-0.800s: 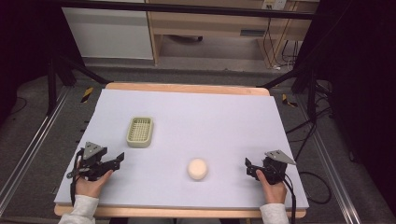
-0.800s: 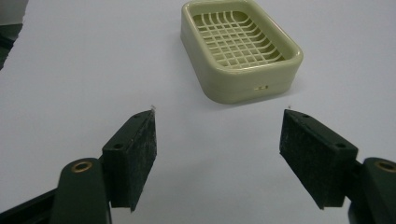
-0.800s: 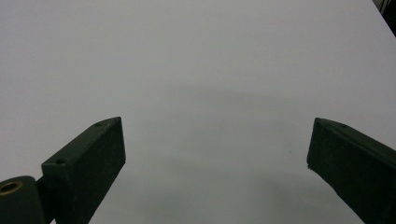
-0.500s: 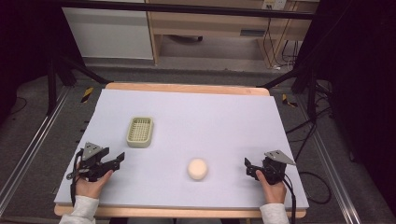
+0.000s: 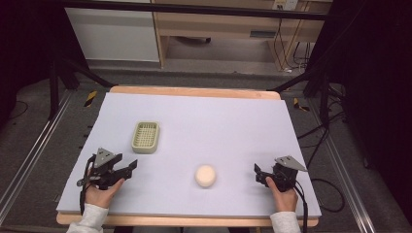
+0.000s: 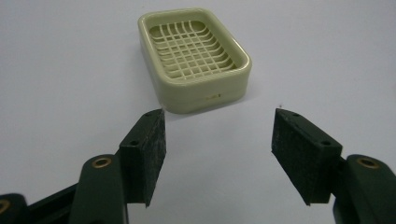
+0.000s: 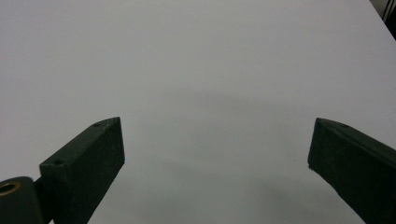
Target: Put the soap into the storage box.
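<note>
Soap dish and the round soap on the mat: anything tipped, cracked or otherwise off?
Nothing stands out. The soap dish sits flat and upright, empty, its grid intact. The round soap lies apart from it on the mat, untouched by either gripper.

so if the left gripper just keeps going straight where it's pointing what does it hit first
Most likely the soap dish: it sits just beyond the open jaws of the left gripper, a little left of centre, with bare table between. Depth is hard to judge.
</note>
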### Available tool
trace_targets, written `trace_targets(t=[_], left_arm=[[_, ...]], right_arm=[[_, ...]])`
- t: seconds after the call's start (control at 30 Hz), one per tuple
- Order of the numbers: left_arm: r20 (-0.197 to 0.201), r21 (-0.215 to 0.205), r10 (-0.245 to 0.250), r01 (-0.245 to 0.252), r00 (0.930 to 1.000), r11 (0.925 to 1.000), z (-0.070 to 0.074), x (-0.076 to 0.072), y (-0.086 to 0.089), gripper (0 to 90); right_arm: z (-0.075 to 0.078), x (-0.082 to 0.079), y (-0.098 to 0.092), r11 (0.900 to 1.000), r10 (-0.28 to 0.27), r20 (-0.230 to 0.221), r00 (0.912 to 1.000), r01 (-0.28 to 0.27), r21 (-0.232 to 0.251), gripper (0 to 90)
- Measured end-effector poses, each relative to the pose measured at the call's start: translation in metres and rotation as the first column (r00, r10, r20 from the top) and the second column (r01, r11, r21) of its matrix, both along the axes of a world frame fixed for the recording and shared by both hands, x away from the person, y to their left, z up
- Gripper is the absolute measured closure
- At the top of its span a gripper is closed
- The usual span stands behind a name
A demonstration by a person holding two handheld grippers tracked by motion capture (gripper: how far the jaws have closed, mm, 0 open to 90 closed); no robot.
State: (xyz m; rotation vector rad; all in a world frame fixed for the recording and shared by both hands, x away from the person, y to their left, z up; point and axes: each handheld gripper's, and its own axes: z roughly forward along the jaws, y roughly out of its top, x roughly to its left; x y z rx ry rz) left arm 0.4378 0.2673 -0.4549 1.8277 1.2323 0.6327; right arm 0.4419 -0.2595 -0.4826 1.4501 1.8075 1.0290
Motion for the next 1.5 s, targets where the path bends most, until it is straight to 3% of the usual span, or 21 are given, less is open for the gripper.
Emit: trace_targets(t=[0.83,1.0,1.5], left_arm=[[-0.004,-0.010,-0.091,0.091,0.9958,0.9958,0.005,-0.002,-0.027,33.0],[-0.006,-0.035,-0.108,0.107,0.9942,0.9936,0.005,0.001,-0.034,32.7],[0.002,-0.019,-0.151,0.151,0.9885,0.9884,0.011,0.006,-0.050,31.0]], right_arm=[[0.001,0.002,0.002,1.000,0.001,-0.002,1.0000,-0.001,-0.006,4.3],[0.001,0.003,0.002,1.000,0.006,-0.007,1.0000,-0.006,-0.006,4.3],[0.001,0.004,-0.002,1.000,-0.010,-0.011,0.9999,0.010,-0.014,4.2]])
